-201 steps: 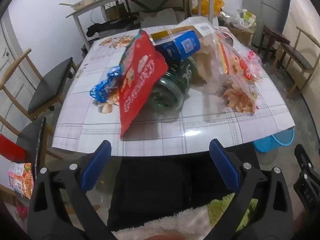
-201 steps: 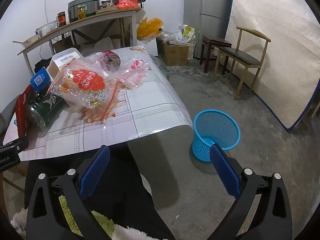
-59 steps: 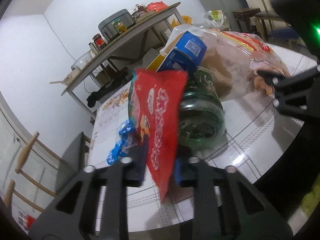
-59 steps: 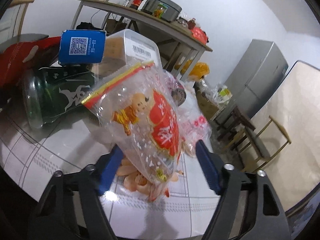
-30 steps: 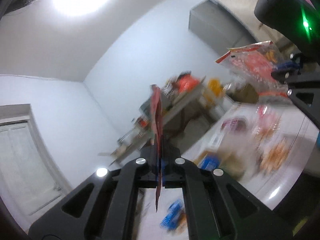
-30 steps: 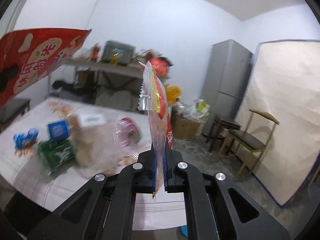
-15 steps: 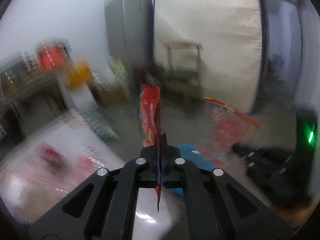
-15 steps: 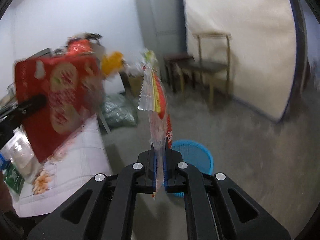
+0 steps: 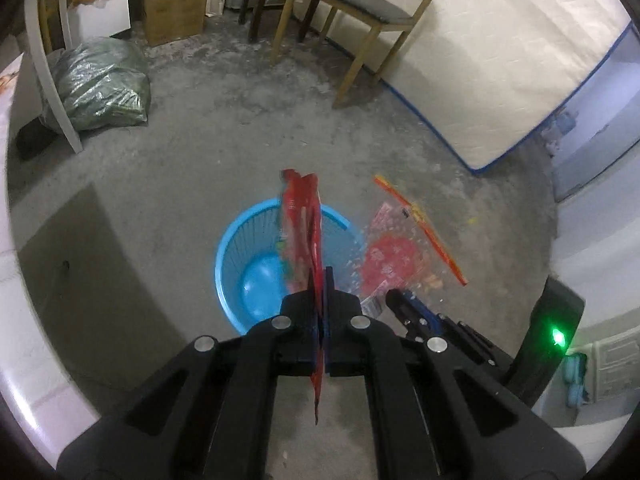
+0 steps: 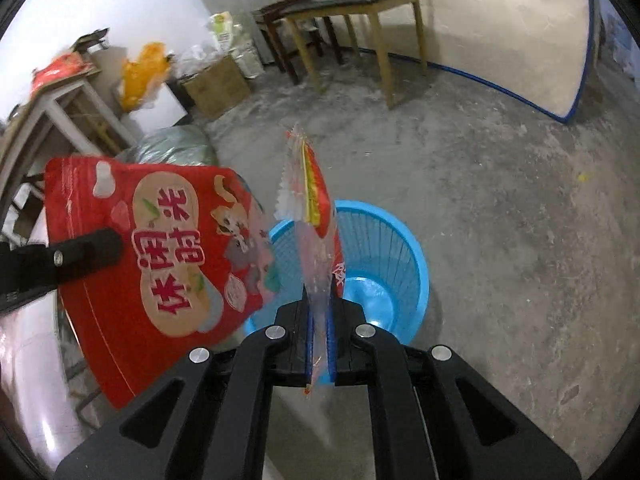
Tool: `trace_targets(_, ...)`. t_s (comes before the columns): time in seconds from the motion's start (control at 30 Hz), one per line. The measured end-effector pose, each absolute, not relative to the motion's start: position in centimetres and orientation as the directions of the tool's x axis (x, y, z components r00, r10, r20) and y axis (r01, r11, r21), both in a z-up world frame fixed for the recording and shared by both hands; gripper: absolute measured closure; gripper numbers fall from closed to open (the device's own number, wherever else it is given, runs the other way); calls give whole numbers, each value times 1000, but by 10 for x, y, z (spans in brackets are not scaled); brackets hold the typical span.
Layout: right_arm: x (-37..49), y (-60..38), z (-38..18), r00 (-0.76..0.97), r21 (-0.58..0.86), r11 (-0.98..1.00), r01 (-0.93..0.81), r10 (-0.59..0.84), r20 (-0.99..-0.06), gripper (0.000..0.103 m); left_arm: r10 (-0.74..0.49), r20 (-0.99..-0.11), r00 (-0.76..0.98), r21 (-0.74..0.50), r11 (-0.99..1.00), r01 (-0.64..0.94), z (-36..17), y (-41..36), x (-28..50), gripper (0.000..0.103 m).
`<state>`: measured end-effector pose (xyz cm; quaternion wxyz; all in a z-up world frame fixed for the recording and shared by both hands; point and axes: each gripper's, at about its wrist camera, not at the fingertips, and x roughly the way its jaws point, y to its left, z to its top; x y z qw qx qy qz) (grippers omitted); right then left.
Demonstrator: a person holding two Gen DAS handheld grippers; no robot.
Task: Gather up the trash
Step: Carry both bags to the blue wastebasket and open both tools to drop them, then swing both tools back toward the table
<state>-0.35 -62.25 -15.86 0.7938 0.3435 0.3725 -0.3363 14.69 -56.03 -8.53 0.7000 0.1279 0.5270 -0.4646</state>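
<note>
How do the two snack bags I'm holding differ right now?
The red bag in the left gripper is opaque, with a large printed label; the clear bag in the right gripper is see-through with a red patch. The red bag looks larger. Both hang pinched in shut jaws above the blue basket, which looks empty.
</note>
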Motion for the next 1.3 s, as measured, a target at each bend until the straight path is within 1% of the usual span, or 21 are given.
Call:
trace_targets(0.03,-1,-627,-167,486,294,530,795,-269,-831,94,-494,-869,27,-288,548,785,-95,-571,151,100)
trace_targets(0.07,2,-634,-178,473,296,520,801,-248,-845,85,-475,-880,32,-272,557,784,-100,-574,146,91)
trace_targets(0.1,3,-640,-189,455,293,507,811,-231,-860,71,-446,-894,34,-256,573,779,-109,-578,148,77)
trace_targets(0.13,3,-643,-192,440,286,493,822,-231,-868,63,-430,-902,32,-252,588,769,-116,-578,151,72)
trace_targets(0.17,1,-644,-196,432,284,479,830,-233,-871,63,-426,-904,32,-255,600,758,-121,-577,151,66)
trace_targets(0.23,-10,-643,-197,440,301,462,834,-229,-868,62,-435,-900,33,-266,608,748,-119,-565,149,60)
trace_targets(0.27,-16,-642,-196,439,301,454,838,-234,-868,59,-435,-899,43,-259,610,749,-117,-564,149,56)
trace_targets(0.3,-20,-642,-196,438,301,451,840,-239,-866,57,-437,-898,50,-254,608,752,-111,-552,143,54)
trace_targets(0.47,-42,-628,-175,450,297,459,837,-270,-851,55,-476,-875,92,-241,592,769,-80,-539,133,47)
trace_targets(0.57,-53,-614,-151,462,285,482,828,-302,-834,50,-514,-853,94,-259,572,778,-58,-526,125,41)
trace_targets(0.67,-65,-595,-115,483,265,517,814,-349,-803,39,-553,-826,111,-261,550,793,-29,-507,112,36)
trace_targets(0.73,-73,-579,-89,495,246,538,806,-386,-779,27,-560,-821,113,-263,546,796,-13,-490,104,34)
trace_targets(0.77,-76,-574,-80,498,238,544,804,-399,-770,23,-568,-818,93,-286,542,790,-4,-479,99,32)
trace_targets(0.8,-81,-563,-65,494,213,553,806,-428,-757,17,-581,-811,70,-315,535,784,2,-467,96,29)
trace_targets(0.83,-84,-556,-55,487,191,556,809,-452,-747,15,-599,-799,46,-347,523,778,11,-453,91,28)
trace_targets(0.9,-89,-539,-35,471,139,561,816,-504,-724,7,-611,-792,14,-381,511,770,20,-431,86,24)
trace_targets(0.97,-91,-513,-11,440,46,568,822,-582,-684,6,-620,-781,-73,-451,480,752,29,-406,80,23)
trace_targets(1.03,-89,-489,7,419,-45,575,817,-645,-639,6,-639,-765,-85,-476,470,743,38,-376,74,21)
trace_targets(1.13,-87,-452,30,472,-93,632,769,-660,-585,6,-664,-748,-3,-450,503,738,54,-325,66,19)
trace_targets(1.2,-84,-431,45,522,-91,678,729,-637,-567,6,-678,-733,47,-436,522,733,62,-293,64,13)
trace_targets(1.3,-79,-401,65,598,-82,737,671,-602,-529,6,-677,-716,168,-374,576,726,74,-235,61,9)
